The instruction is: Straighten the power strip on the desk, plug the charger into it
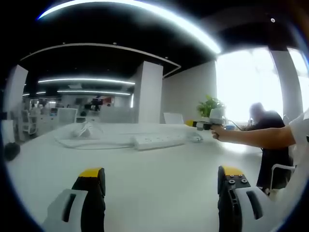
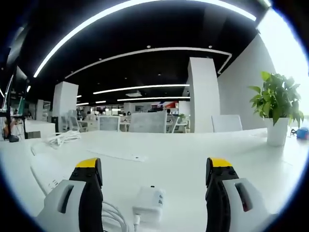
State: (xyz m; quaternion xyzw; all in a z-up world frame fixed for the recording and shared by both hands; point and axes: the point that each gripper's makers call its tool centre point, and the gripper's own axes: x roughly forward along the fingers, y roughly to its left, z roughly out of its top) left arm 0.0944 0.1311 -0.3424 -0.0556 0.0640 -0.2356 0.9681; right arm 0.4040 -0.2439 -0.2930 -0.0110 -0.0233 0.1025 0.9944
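**Claws poised over white bench, charger waiting**

With nothing yet gripped, both claws hovering spread above the white bench point(image 1: 159, 183). Left claw point(image 1: 161, 181) released, jaws wide apart, aimed across bare surface at the white power strip point(image 1: 159, 140), lying well off toward the far side, long side roughly across the left gripper view and running slightly askew. White cable point(image 1: 77, 143) trailing left from the strip toward a loose coil of cord point(image 1: 84, 129). Right claw point(image 2: 153, 174) likewise released, jaws parted, with the white charger point(image 2: 149, 202) lying on the bench between and just ahead of them, its cable point(image 2: 113, 215) looped at the near left. Same right claw seen in the left gripper view at far right, at the end of an outstretched arm point(image 1: 256, 135).

Judged to be the opening step: strip not yet squared, charger not yet lifted. Next move likely calling for the left claw to reach forward to the strip and nudge or pin it straight, and for the right claw to drop and close on the charger body, prongs kept free for the sockets. Prong direction not clear from here.

Smooth, glossy bench. Potted green plant point(image 2: 276, 108) at far right, flat white sheet point(image 2: 118, 154) mid-bench. Open-plan office beyond: white pillar point(image 2: 203, 94), curved ceiling light strips point(image 2: 145, 5), bright window point(image 1: 246, 82) at right.
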